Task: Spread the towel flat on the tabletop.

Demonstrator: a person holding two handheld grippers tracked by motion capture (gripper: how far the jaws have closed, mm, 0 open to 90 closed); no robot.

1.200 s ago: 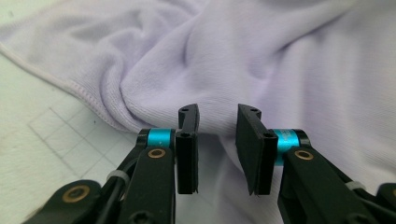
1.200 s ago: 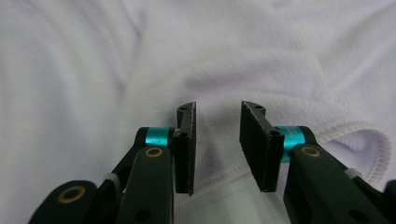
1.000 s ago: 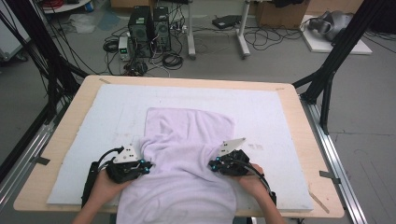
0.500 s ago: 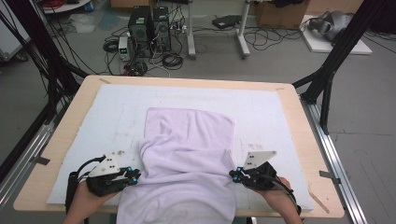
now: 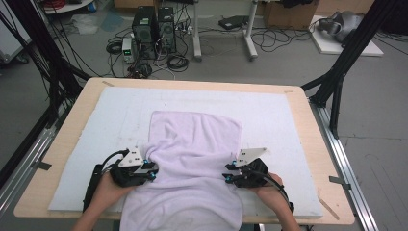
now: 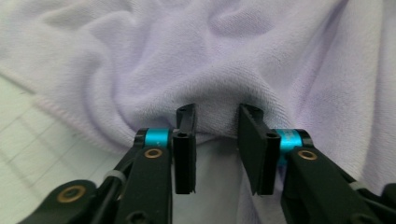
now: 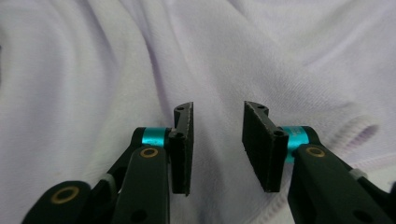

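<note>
The lilac towel lies rumpled on the white mat covering the wooden table; its near end hangs past the table's front edge and is cut off. My left gripper meets its left side, my right gripper its right. Both pairs of jaws have just been opening and stand narrowly apart, their pads clear of the cloth bunched before them. Computer towers stand on the floor beyond.

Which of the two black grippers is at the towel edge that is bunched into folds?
The left gripper: the lilac terry towel gathers into folds beside it; the right gripper meets smoother cloth.
</note>
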